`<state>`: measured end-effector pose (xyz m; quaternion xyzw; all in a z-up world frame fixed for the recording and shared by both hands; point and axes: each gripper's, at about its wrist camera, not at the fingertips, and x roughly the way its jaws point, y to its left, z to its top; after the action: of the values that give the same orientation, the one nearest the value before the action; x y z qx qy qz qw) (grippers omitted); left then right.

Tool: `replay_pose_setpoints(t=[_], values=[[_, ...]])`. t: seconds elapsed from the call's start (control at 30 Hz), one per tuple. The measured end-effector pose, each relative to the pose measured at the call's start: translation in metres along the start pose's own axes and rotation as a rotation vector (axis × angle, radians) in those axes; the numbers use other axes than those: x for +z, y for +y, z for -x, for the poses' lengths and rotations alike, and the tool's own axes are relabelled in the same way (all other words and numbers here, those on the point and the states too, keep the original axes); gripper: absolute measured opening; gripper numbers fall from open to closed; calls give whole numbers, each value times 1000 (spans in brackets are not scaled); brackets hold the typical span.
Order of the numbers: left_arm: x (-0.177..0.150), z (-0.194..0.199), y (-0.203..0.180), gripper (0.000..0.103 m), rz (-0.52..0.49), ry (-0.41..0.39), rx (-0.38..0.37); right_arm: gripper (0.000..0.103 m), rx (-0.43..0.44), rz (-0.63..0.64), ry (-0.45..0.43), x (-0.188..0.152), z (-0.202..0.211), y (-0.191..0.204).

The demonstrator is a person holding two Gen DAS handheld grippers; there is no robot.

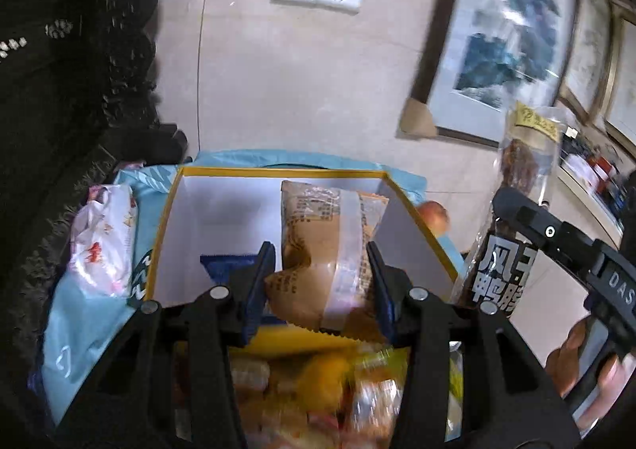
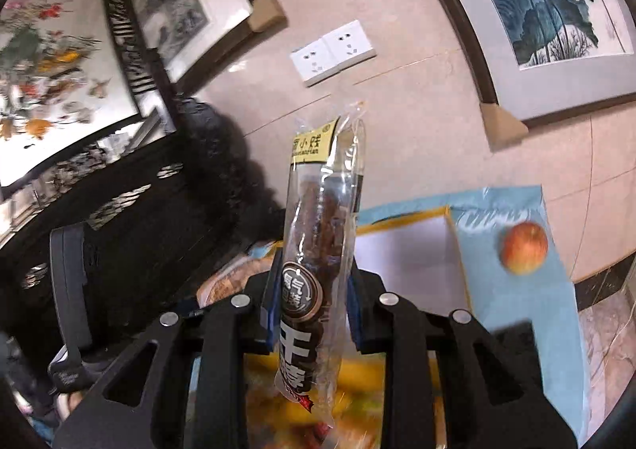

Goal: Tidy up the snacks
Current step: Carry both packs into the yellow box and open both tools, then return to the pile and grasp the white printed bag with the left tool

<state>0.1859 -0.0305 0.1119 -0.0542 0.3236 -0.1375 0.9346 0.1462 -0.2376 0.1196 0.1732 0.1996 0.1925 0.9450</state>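
Note:
My left gripper (image 1: 320, 262) is shut on a brown bread packet (image 1: 326, 246) and holds it over the white, yellow-rimmed box (image 1: 222, 218). A blue packet (image 1: 228, 264) lies inside the box. My right gripper (image 2: 310, 290) is shut on a long clear-and-black duck-jerky packet (image 2: 318, 242), upright, to the right of the box; the packet also shows in the left wrist view (image 1: 512, 226). A pile of mixed snacks (image 1: 318, 389) lies blurred below both grippers.
The box stands on a light blue cloth (image 2: 516, 290). An apple (image 2: 524, 248) lies on the cloth right of the box. A white-pink packet (image 1: 103, 242) lies left of it. A dark carved screen (image 2: 119, 190) stands left; framed pictures lean on the wall behind.

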Motion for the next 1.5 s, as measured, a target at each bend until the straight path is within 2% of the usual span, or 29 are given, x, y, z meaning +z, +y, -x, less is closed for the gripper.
replay_pose_setpoints(t=[0.03,0.1,0.13,0.17,0.2,0.23,0.3,0.37,0.47,0.5,0.53,0.6,0.77,0.93,1.03,1.17,1.27,1.5], values=[[4,-15,4,47,20,16,12,29,-42,15,-1,2,-17,-4],[9,-46,14,58,52,47,25,35,-96,20,30,0,-49,-15],[8,-58,15,82,49,67,35,53,-122,17,65,-6,-63,-20],[5,-70,17,100,44,100,73,61,-158,2,112,-12,-76,-26],[-1,-80,20,101,51,131,135,63,-187,-27,145,-17,-85,-32],[-7,-82,23,101,57,141,142,63,-184,-54,147,-23,-85,-38],[-16,-78,26,101,62,123,97,67,-158,-41,117,-31,-75,-41],[-22,-71,28,101,69,104,103,69,-160,-28,87,-38,-59,-41],[-28,-57,27,101,88,91,67,75,-133,-38,83,-44,-37,-41],[-30,-50,25,101,93,87,55,83,-132,-41,82,-47,-30,-38],[-33,-43,23,101,92,81,47,94,-137,-44,80,-47,-24,-35],[-41,-28,18,101,66,71,32,100,-149,-50,47,-52,-9,-33],[-65,3,12,101,-12,75,39,102,-160,-15,54,-71,20,-28],[-107,39,25,101,-22,68,50,102,-166,-35,93,-104,47,-30],[-141,46,44,101,36,113,102,102,-175,-51,120,-127,59,-35],[-186,50,78,101,183,170,153,102,-165,-70,160,-155,66,-41],[-205,49,94,101,252,197,201,102,-160,-75,155,-168,67,-44],[-218,34,88,101,240,234,251,102,-24,-101,144,-185,63,-53]])
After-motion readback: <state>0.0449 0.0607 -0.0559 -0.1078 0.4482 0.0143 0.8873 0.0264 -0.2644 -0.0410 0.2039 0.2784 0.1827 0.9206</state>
